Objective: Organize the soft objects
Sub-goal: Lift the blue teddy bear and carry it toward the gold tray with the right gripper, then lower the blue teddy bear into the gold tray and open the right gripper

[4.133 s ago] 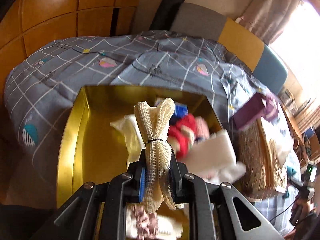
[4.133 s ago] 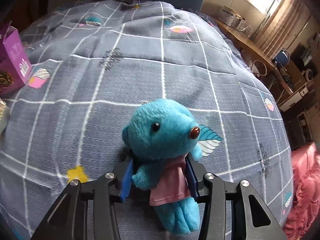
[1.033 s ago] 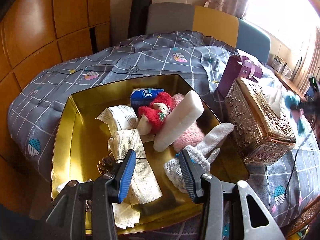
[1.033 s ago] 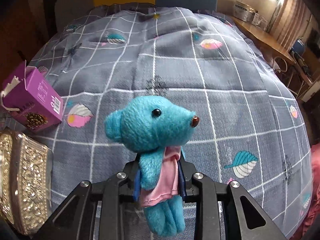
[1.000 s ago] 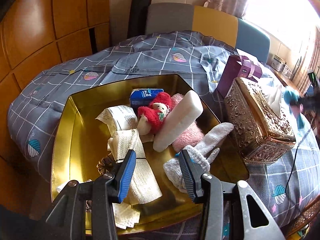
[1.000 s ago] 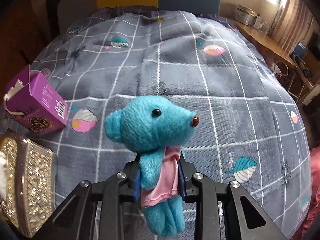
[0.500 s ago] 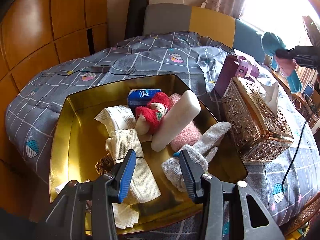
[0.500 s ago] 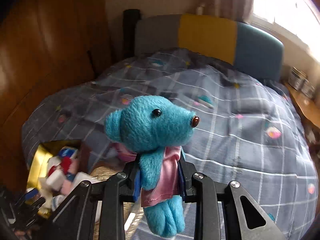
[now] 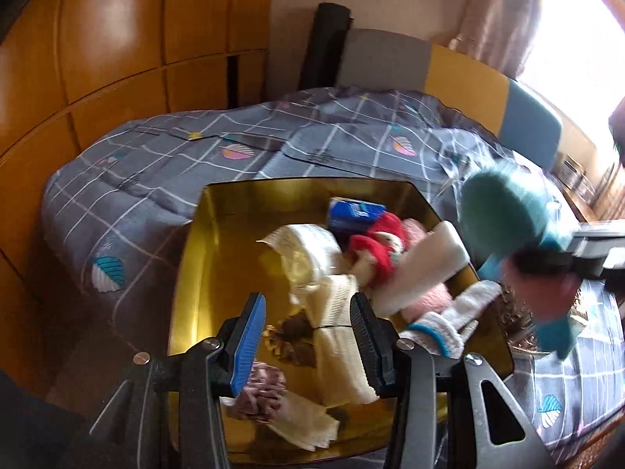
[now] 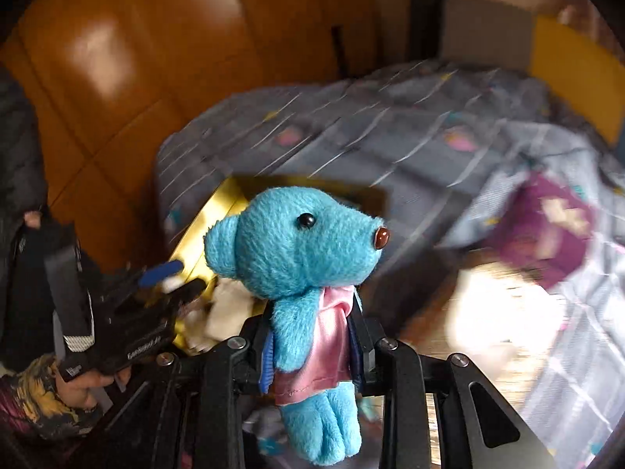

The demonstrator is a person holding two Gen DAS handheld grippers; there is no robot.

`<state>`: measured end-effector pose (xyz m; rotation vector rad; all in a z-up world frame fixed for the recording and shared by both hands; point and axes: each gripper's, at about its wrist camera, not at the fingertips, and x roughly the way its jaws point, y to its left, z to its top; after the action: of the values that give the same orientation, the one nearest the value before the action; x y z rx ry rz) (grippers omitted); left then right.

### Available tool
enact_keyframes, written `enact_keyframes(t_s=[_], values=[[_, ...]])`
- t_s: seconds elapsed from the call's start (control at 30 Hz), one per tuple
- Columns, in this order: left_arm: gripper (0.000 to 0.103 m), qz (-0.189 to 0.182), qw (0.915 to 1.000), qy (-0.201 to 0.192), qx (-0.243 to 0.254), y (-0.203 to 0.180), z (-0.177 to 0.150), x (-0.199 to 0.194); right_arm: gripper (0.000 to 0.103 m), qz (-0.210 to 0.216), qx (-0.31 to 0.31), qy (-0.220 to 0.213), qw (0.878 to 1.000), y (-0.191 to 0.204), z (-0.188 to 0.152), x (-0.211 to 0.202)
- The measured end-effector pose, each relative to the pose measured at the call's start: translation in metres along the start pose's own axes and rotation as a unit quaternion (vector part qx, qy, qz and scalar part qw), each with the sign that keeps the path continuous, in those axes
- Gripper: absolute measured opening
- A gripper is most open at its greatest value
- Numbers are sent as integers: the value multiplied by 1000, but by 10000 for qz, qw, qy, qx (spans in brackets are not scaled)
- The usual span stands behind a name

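Gold tray (image 9: 203, 273) crowded; left tool (image 9: 308, 336) released above; right tool (image 10: 310, 336) grasping blue bear (image 10: 300, 250).

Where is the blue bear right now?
The blue bear is clamped in the right gripper; in the left wrist view it hangs at the right, over the gold tray's right edge.

Motion is smearing your blue plush bear (image 9: 511, 226) in the left wrist view. The purple box (image 10: 547, 230) and bedspread (image 10: 390, 136) are blurring too, and the bear is hiding most of the gold tray (image 10: 218, 211).
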<state>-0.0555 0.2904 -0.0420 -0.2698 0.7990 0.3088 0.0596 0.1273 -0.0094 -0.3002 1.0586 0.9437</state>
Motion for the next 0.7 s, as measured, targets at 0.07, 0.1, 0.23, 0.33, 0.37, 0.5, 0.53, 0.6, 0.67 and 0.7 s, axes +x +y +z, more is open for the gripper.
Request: enact_keyframes(t_s=[0.07, 0.1, 0.23, 0.33, 0.37, 0.5, 0.53, 0.6, 0.67, 0.7], values=[[45, 42, 10000, -20, -73, 6, 0, 0, 30, 101, -103, 144, 9998, 17, -2, 24], [45, 45, 9999, -22, -97, 7, 1, 1, 30, 121, -139, 178, 9997, 24, -2, 35], [45, 70, 9999, 3, -108, 8, 1, 2, 29, -89, -75, 112, 9999, 35, 3, 68], [45, 117, 9998, -29, -134, 5, 0, 1, 29, -401, -147, 134, 9990, 40, 14, 84], [45, 141, 9998, -58, -154, 6, 1, 0, 29, -416, -157, 191, 9988, 41, 16, 89], [45, 228, 9993, -161, -243, 9, 3, -3, 29, -146, -388, 524, 9978, 46, 15, 91], [45, 238, 9992, -152, -274, 10, 4, -2, 29, -189, -410, 567, 9974, 46, 13, 91], [45, 243, 9991, -154, -315, 10, 5, -2, 29, -248, -346, 663, 9969, 39, 13, 91], [45, 248, 9992, -138, -292, 8, 5, -2, 31, -1019, -442, 585, 9921, 38, 16, 94], [45, 232, 9992, -152, -285, 7, 5, -3, 32, -1372, -548, 505, 9877, 39, 19, 96]])
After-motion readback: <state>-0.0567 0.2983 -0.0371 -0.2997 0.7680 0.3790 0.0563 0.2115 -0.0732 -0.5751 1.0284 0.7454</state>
